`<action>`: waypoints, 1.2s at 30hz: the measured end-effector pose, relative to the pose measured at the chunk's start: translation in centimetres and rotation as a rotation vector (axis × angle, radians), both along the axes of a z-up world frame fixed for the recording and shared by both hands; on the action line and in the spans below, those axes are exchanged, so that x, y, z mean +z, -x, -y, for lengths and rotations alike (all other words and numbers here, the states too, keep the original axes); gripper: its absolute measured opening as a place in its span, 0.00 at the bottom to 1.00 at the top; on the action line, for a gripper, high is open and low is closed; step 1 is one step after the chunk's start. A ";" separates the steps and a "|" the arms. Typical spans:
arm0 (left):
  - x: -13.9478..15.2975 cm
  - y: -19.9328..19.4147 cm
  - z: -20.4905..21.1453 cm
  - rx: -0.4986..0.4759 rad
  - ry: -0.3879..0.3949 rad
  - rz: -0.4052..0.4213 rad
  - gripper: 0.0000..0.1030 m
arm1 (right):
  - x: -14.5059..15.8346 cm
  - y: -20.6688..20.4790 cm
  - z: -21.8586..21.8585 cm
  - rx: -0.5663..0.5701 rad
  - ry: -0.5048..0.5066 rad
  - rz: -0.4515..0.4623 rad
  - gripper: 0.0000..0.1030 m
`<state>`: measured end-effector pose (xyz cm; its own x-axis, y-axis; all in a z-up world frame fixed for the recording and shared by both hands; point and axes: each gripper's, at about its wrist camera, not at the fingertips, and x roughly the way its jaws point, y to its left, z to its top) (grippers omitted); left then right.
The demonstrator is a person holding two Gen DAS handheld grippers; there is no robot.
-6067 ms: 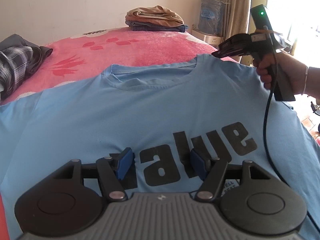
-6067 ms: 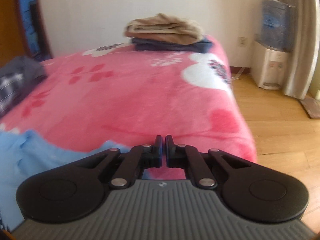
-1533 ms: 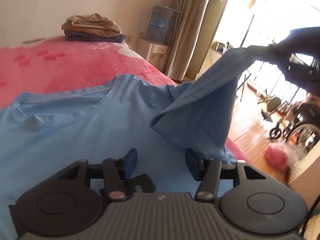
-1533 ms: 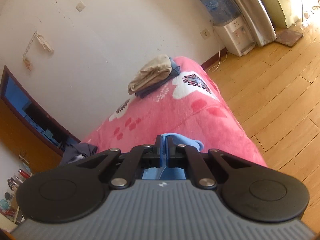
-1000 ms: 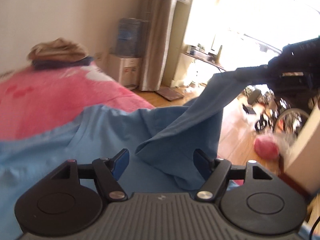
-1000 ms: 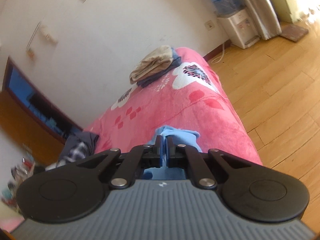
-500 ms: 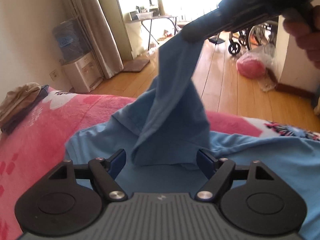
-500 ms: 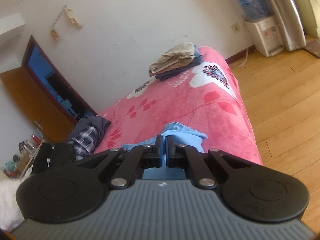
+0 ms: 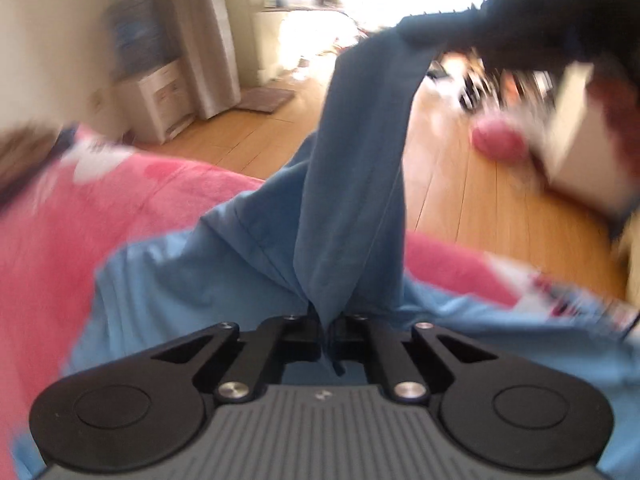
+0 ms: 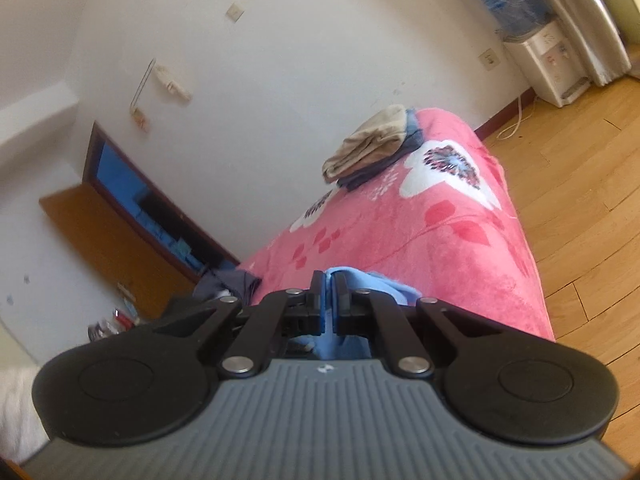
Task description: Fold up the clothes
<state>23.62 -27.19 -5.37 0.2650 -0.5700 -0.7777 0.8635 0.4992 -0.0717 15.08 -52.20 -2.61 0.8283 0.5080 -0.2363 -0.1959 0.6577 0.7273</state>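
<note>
Blue shirt point(image 9: 352, 200), newly pinched by left gripper point(image 9: 329, 326)

My left camera sits low over the bed point(image 9: 80, 216), close behind my left claw point(image 9: 329, 326), facing across the bed's edge toward the floor point(image 9: 480, 200) and bright window; the picture is blurred. There my right claw point(image 9: 416, 28) shows high up. My right camera rides well above the bed point(image 10: 420, 240), tilted, looking past my right claw point(image 10: 329, 304) toward the wall point(image 10: 280, 60) and far corner. Both views share the shirt point(image 9: 352, 184) point(image 10: 376, 282), the bed, the folded pile point(image 10: 368, 144) and the water dispenser point(image 9: 156, 96) point(image 10: 548, 68).
</note>
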 end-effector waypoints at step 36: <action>6.3 5.3 -22.2 0.674 0.134 -0.269 0.59 | -5.0 -2.1 -1.0 -0.165 -0.302 -0.236 0.33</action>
<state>18.31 -4.95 0.98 0.4008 -0.4455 -0.8005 0.3166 0.8873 -0.3353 17.18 -51.17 -7.64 0.8452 0.4488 -0.2903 0.0893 0.4170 0.9045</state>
